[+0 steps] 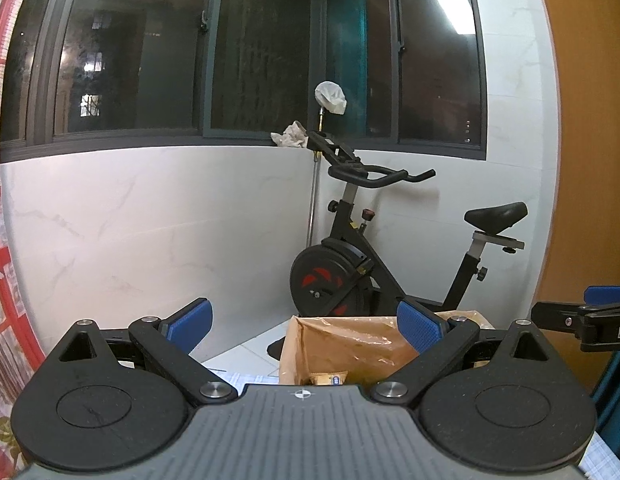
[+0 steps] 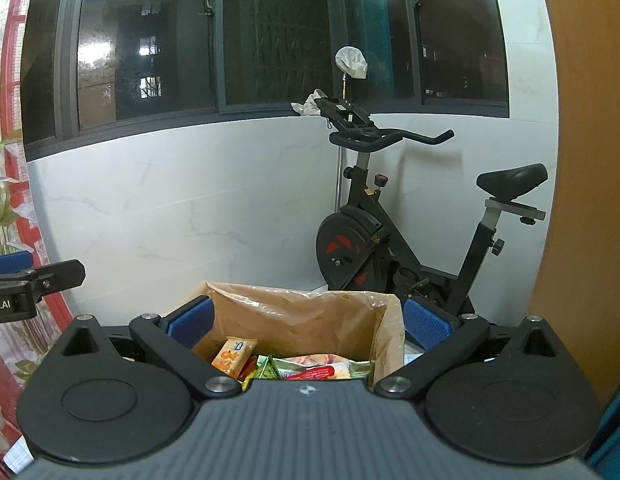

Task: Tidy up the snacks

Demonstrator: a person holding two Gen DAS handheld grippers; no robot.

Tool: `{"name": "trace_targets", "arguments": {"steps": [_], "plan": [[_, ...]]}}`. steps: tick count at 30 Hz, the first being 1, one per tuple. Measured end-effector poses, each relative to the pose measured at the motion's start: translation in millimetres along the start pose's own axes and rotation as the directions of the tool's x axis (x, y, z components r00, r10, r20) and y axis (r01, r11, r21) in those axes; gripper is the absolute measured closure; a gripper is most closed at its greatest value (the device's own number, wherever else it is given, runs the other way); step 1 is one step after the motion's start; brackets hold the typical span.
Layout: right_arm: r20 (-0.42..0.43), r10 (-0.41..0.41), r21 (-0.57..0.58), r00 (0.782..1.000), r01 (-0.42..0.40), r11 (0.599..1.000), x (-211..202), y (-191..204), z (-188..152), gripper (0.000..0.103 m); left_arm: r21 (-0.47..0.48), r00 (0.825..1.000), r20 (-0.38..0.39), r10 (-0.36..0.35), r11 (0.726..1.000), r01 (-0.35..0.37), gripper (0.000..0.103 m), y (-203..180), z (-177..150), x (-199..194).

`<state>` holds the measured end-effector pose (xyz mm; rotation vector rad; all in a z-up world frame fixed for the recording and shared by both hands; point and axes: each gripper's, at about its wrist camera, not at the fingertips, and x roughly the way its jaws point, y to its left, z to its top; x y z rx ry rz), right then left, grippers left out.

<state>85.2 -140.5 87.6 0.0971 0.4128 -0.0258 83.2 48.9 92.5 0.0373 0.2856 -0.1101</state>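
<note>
The right gripper [image 2: 308, 322] is held wide open, nothing caught between its blue pads [image 2: 190, 325]. Directly ahead of it and below, a brown paper bag [image 2: 302, 312] stands open, its mouth spanning the gap between the two fingers. Snacks [image 2: 294, 366] are seen inside the bag: an orange packet [image 2: 234, 354] leaning at the left, green wrappers in the middle and a red-and-white packet to the right of those. The bag's right wall rises just beside the right pad.

The left gripper [image 1: 306, 324] is likewise spread open and empty. The same bag [image 1: 349, 348] is seen ahead of it, offset toward its right finger, with a small yellow packet [image 1: 327, 379] visible at the bottom. A patch of white, gridded surface [image 1: 246, 380] shows left of the bag. At the right edge of the left view, a fingertip of the right gripper [image 1: 581, 320] is seen; the left gripper's fingertip [image 2: 34, 280] appears at the left edge of the right view.

Behind the bag, an exercise bike [image 2: 409, 232] stands against a white wall [image 2: 182, 208] below dark windows [image 2: 150, 48].
</note>
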Motion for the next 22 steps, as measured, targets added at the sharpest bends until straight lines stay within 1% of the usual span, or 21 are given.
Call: {"name": "trace_targets", "arguments": {"steps": [9, 14, 22], "plan": [[0.003, 0.000, -0.004, 1.000, 0.000, 1.000, -2.0, 0.8, 0.5, 0.000, -0.008, 1.000, -0.001, 0.004, 1.000, -0.004, 0.003, 1.7, 1.3, -1.8], [0.005, 0.000, -0.004, 1.000, 0.000, 1.000, -2.9, -0.5, 0.6, 0.000, -0.031, 1.000, 0.001, 0.001, 1.000, -0.001, 0.003, 4.7, 1.8, -2.3], [0.008, 0.000, -0.005, 1.000, 0.000, 1.000, -3.8, -1.9, 0.8, 0.000, -0.027, 1.000, 0.013, 0.004, 1.000, -0.004, 0.004, 3.4, 1.3, -5.2]]}}
